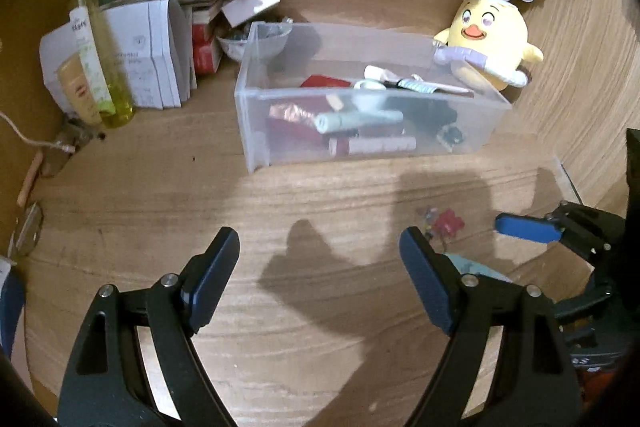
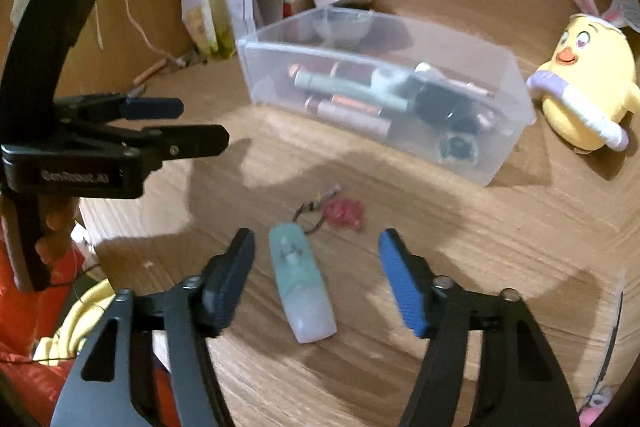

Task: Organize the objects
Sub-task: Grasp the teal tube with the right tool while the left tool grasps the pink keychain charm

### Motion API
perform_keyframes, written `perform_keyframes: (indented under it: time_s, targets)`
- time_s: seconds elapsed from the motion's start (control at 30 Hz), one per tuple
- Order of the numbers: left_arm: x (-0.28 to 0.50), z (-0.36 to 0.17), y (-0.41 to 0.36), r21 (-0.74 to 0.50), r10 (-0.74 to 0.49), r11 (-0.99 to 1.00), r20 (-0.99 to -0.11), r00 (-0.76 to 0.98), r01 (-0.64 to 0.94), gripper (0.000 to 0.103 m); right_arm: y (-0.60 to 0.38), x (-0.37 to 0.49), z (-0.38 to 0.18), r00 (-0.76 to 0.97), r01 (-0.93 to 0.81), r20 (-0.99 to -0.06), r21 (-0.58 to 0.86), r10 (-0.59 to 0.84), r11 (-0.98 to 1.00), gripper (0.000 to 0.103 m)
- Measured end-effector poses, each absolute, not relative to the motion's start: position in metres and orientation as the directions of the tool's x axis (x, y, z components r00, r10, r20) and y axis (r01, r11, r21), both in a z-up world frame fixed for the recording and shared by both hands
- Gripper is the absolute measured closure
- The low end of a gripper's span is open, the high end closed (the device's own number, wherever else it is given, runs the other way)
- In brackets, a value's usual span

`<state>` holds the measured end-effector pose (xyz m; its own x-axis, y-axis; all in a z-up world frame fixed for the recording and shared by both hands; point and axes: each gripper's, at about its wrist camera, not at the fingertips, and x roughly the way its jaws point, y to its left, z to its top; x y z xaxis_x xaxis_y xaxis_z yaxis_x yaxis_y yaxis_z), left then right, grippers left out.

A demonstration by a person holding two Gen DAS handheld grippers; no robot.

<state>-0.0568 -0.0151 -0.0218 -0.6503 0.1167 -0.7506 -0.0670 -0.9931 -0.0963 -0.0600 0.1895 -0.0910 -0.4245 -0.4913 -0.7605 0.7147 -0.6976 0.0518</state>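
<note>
A clear plastic bin [image 1: 256, 107] [image 2: 516, 115] with several cosmetic tubes and small items stands on the wooden desk. A pale teal tube [image 2: 302, 287] with a cord and a red charm [image 2: 346, 215] lies on the desk between the fingers of my right gripper [image 2: 316, 279], which is open around it without touching. My left gripper [image 1: 320, 275] is open and empty over bare desk, well in front of the bin. The red charm [image 1: 448, 223] lies just right of it. The left gripper also shows in the right wrist view [image 2: 192, 123].
A yellow chick plush with bunny ears [image 1: 492, 39] [image 2: 588, 79] sits right of the bin. A yellow-green spray bottle [image 1: 100, 47], white boxes [image 1: 152, 55] and a small bowl [image 1: 236, 43] crowd the back left corner. Wooden walls enclose the desk.
</note>
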Motion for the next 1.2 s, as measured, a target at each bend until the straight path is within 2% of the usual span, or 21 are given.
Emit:
perform_keyframes:
  time_s: [0.07,0.2,0.6,0.87,0.93,1.1,1.2]
  targets:
    - [-0.055,-0.025,-0.013,-0.102,0.124,-0.992,-0.756,-0.643,-0.072,0.020,0.187,-0.060,-0.097,-0.400,0.724,-0.775,0.060,-0.489,-0.688,0.065]
    - [-0.054,-0.030,-0.002,-0.099,0.140,-0.990,-0.767,-0.626,-0.101,0.020,0.188,-0.055,-0.103,-0.406,0.726,-0.781,0.039,-0.474,-0.687,0.080]
    - [-0.084,-0.043,0.065,-0.100,0.223,-0.964,-0.807,-0.547,-0.245,0.021,0.256,-0.083,-0.088,-0.510,0.575,-0.743,0.082,-0.434,-0.814,0.080]
    - [-0.096,-0.052,0.086,-0.056,0.199,-0.961,-0.819,-0.538,-0.270,0.043,0.268,-0.098,-0.078,-0.539,0.556,-0.711,0.102,-0.452,-0.825,0.080]
    - [-0.097,-0.052,0.088,-0.031,0.182,-0.962,-0.813,-0.553,-0.271,0.057,0.266,-0.100,-0.076,-0.544,0.560,-0.704,0.101,-0.456,-0.823,0.080]
    - [-0.098,-0.052,0.084,-0.017,0.162,-0.968,-0.802,-0.575,-0.250,0.082,0.260,-0.105,-0.074,-0.543,0.575,-0.688,0.113,-0.481,-0.811,0.080]
    - [-0.099,-0.052,0.076,-0.048,0.171,-0.974,-0.799,-0.576,-0.223,0.083,0.257,-0.106,-0.072,-0.543,0.582,-0.684,0.111,-0.486,-0.806,0.080]
